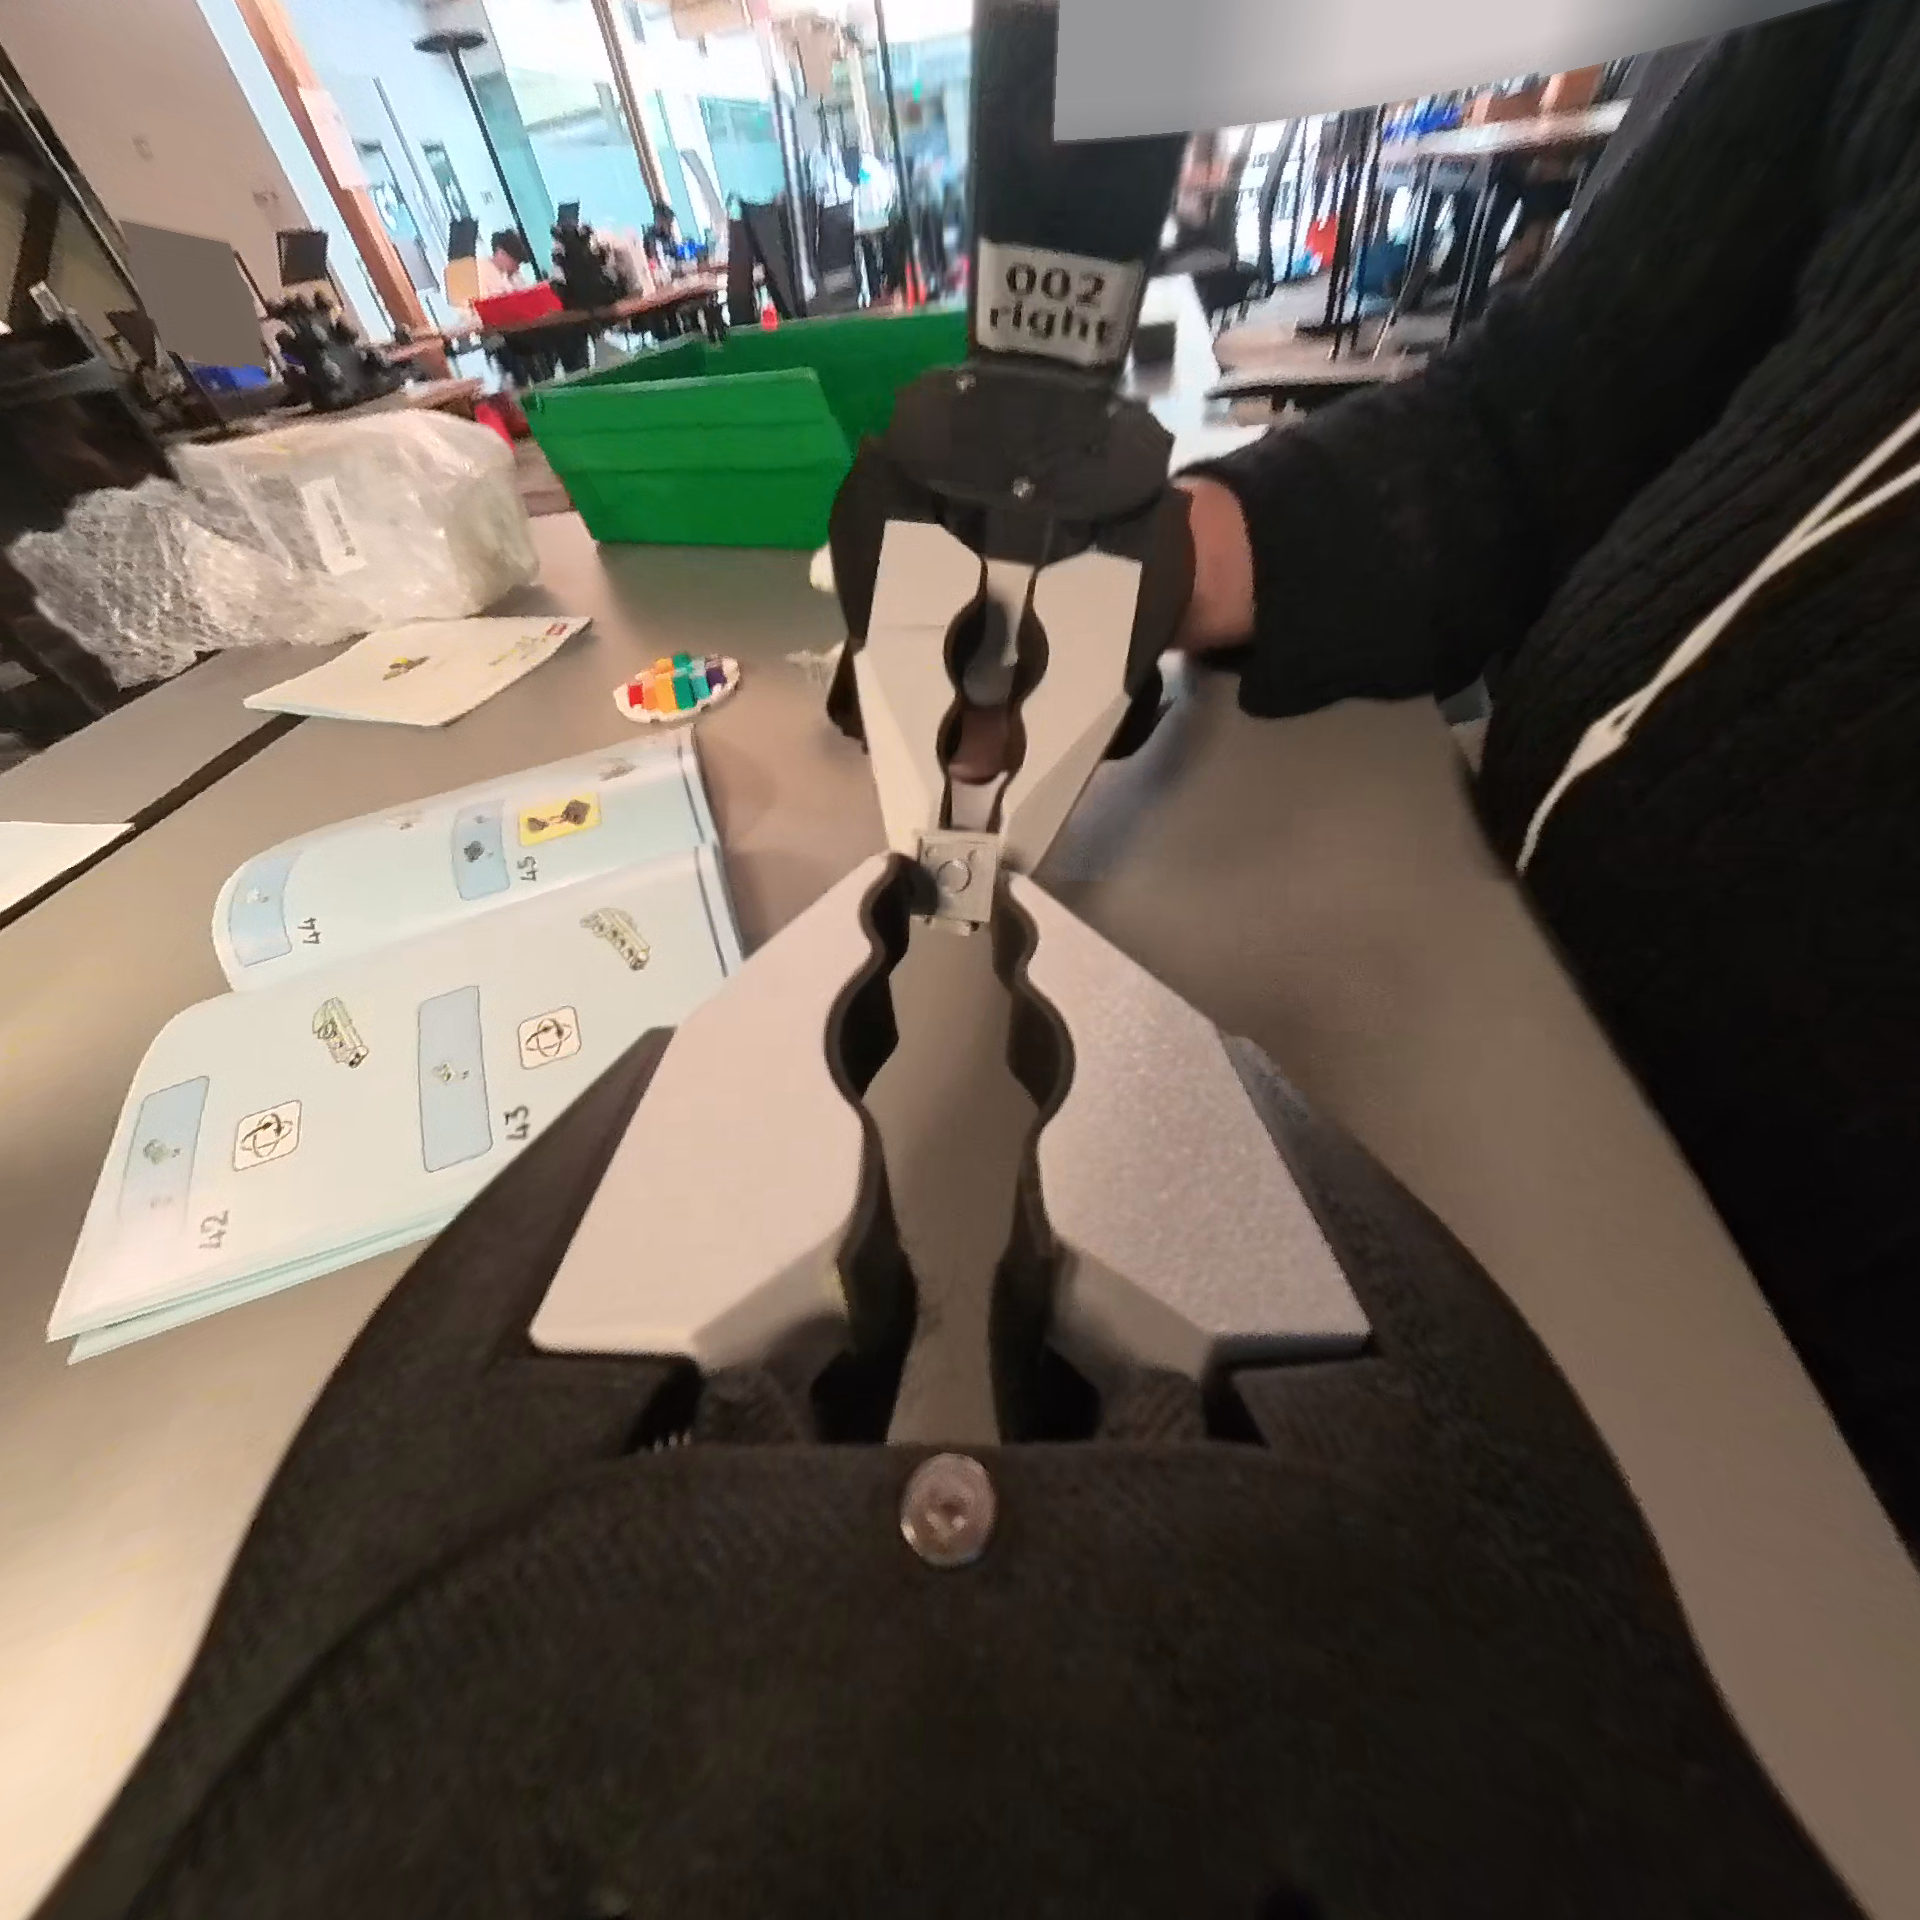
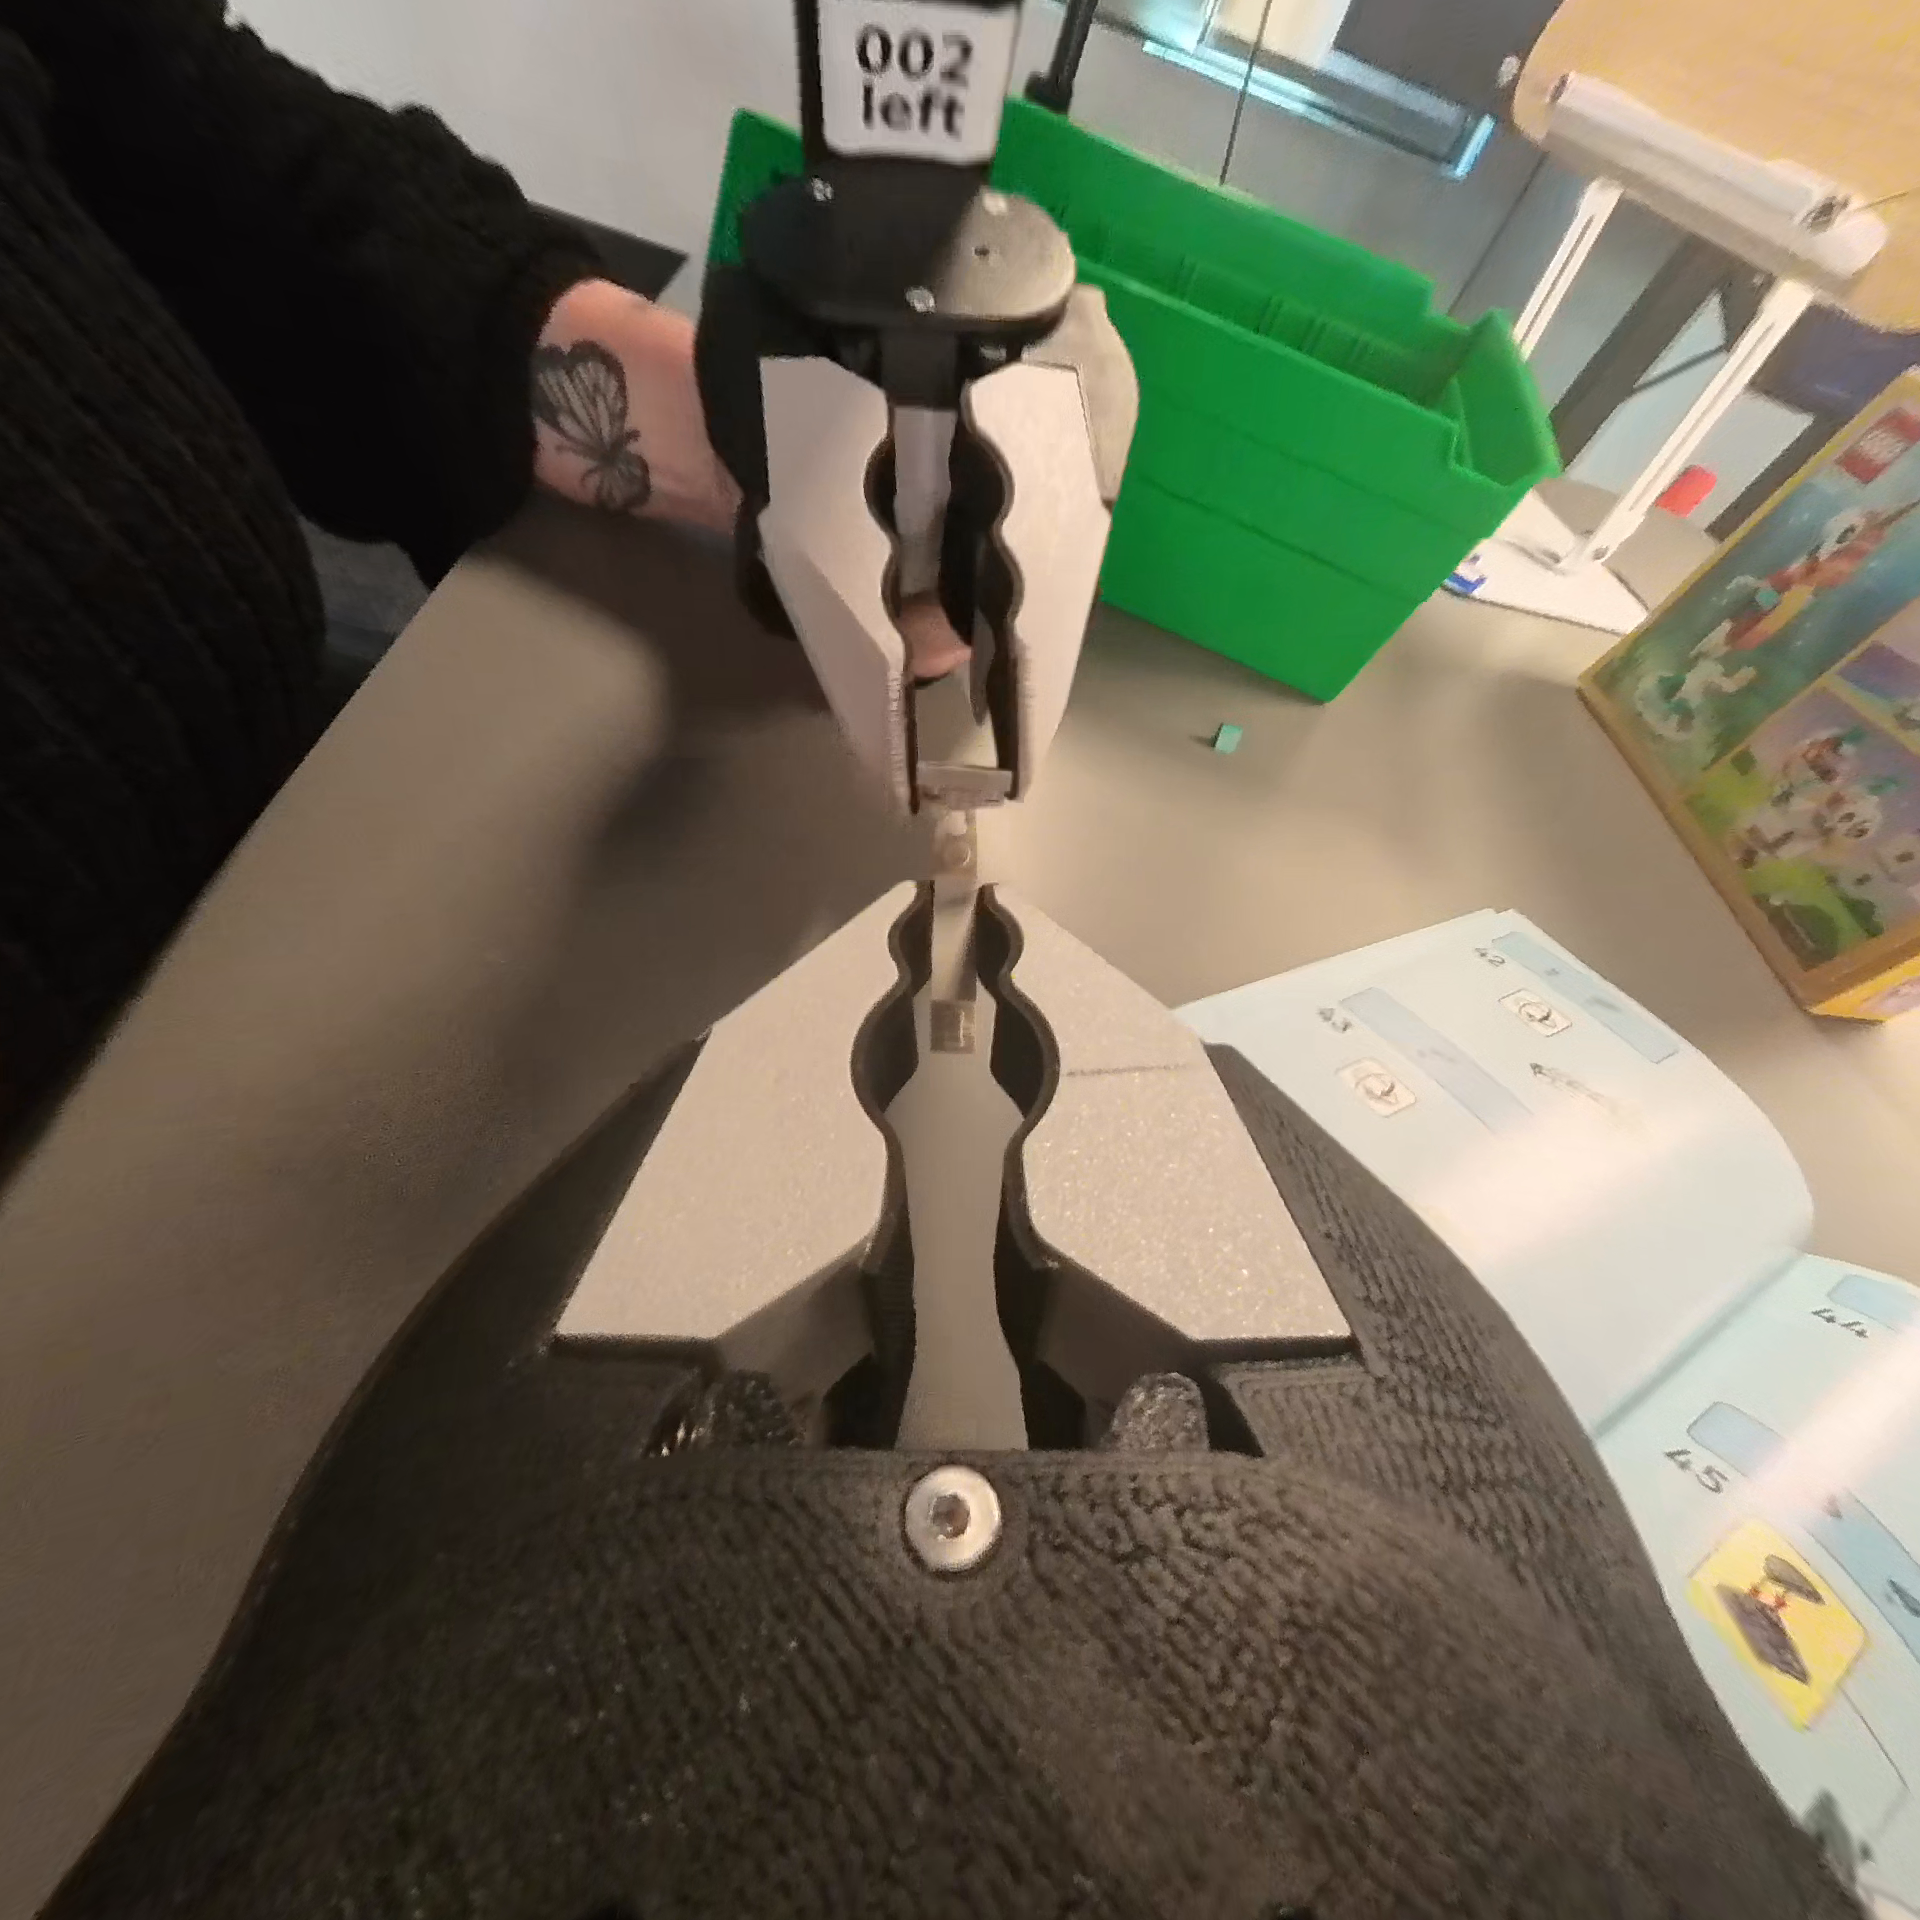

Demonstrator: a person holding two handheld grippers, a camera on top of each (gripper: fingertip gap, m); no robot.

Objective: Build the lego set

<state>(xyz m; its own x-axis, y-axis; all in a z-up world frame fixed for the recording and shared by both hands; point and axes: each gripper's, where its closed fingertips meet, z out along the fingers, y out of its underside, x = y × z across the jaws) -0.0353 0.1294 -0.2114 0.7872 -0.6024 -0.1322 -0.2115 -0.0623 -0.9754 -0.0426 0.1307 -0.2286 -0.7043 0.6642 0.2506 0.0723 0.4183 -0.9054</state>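
left wrist view: two grippers meet tip to tip over a small grey lego piece

left wrist view: the left gripper (image 1: 954,883), with grey wedge-shaped fingers and black wavy inner pads, is closed on a small light grey square lego plate (image 1: 956,881) held at its fingertips, above the grey tabletop (image 1: 1299,935). the right gripper (image 1: 971,821) faces it from the far side, tips just touching the plate's far edge. its jaws are nearly together; from here i cannot tell what they hold.

right wrist view: the right gripper (image 2: 954,891) is pinched on a small narrow grey lego piece (image 2: 956,847) that sticks out past its tips. that piece reaches up to the flat grey plate (image 2: 964,781), seen edge-on in the left gripper (image 2: 961,795). whether the two pieces are pressed together or only touching is blurred.

surroundings: an open pale blue instruction booklet (image 1: 416,1029) lies on the table to the left of the left gripper. beyond it are a second closed white booklet (image 1: 426,670) and a small white dish of multicoloured bricks (image 1: 677,686). a green plastic bin (image 1: 696,457) stands at the back, with a clear bubble-wrap bundle (image 1: 281,530) to its left. the colourful cardboard lego box (image 2: 1787,748) stands on the table's right side. a tiny green brick (image 2: 1226,738) lies loose near the bin (image 2: 1299,468). black knit sleeves (image 1: 1403,540) show behind both grippers.
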